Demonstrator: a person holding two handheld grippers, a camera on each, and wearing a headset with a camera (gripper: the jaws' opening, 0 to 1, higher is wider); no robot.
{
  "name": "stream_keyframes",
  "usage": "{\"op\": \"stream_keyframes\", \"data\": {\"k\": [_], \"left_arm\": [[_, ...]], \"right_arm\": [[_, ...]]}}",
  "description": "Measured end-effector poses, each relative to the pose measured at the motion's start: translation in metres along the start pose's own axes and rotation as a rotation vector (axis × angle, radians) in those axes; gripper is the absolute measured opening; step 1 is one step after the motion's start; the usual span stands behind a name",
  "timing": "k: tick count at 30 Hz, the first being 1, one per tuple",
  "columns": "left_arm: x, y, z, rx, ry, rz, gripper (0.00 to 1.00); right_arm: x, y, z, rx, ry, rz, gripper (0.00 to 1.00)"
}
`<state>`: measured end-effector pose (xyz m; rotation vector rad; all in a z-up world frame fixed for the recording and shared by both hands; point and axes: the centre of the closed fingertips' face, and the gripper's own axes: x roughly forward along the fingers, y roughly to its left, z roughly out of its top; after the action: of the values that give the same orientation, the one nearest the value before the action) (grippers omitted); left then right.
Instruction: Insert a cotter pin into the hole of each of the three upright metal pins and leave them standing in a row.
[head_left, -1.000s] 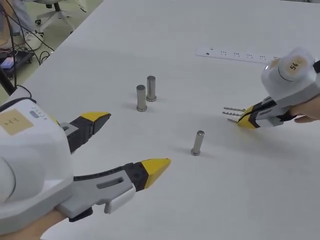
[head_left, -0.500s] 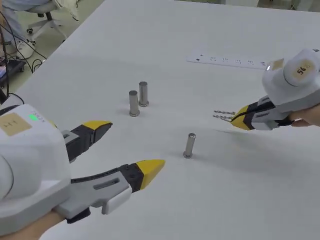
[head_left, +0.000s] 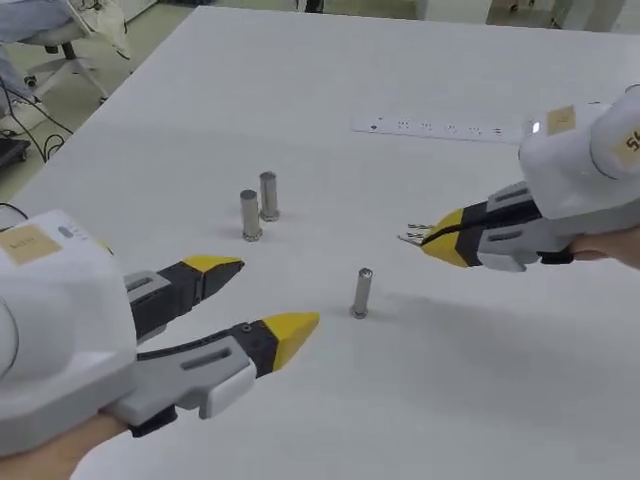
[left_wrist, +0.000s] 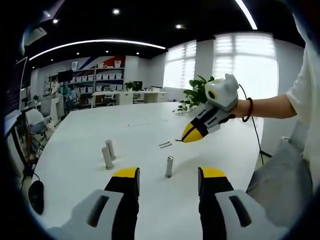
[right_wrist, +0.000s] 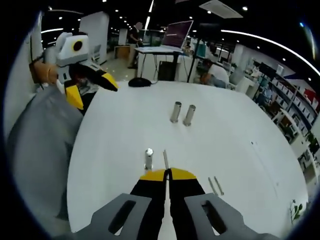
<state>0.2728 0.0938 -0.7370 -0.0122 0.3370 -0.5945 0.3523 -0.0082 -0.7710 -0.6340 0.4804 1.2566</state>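
Change: right gripper (head_left: 438, 238) is up off the table (head_left: 300, 90) since a second ago, when it lay low beside the loose pins. It now carries a cotter pin (right_wrist: 165, 159) and sits nearer the lone metal pin (head_left: 362, 293).
Right gripper view: jaws pressed together on the cotter pin, which juts straight forward. Its far end appears just beside the lone metal pin's top. Spare cotter pins (right_wrist: 215, 185), two of them, lie flat on the table right of the jaws.
Head view: thin wires show at the right gripper's yellow tip, and held and spare cannot be told apart. A power strip (head_left: 440, 128) lies beyond.
Left gripper view: right gripper hangs in the air, nose tilted down toward the table, with the spare cotter pins on the surface beneath it.
Pair of metal pins (head_left: 258, 207): upright, close side by side, well apart from the lone one, which is also upright.
Left gripper (head_left: 262, 297): jaws spread wide with nothing between them. It is held low over the near-left table, aimed at the lone metal pin.
Cross-holes: too small to make out.
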Motion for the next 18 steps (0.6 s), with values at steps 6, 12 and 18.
{"op": "stream_keyframes", "data": {"k": [6,12,18], "left_arm": [[0.008,-0.007,-0.001,-0.031,0.019,-0.056,0.34],[0.013,-0.015,-0.002,-0.064,0.028,-0.096,0.29],[0.017,-0.019,0.0,-0.12,0.021,-0.129,0.24]], "right_arm": [[0.002,0.022,0.017,-0.04,-0.034,0.042,0.02],[0.004,0.04,0.029,-0.073,-0.062,0.082,0.02],[0.004,0.051,0.038,-0.097,-0.1,0.112,0.02]]}}
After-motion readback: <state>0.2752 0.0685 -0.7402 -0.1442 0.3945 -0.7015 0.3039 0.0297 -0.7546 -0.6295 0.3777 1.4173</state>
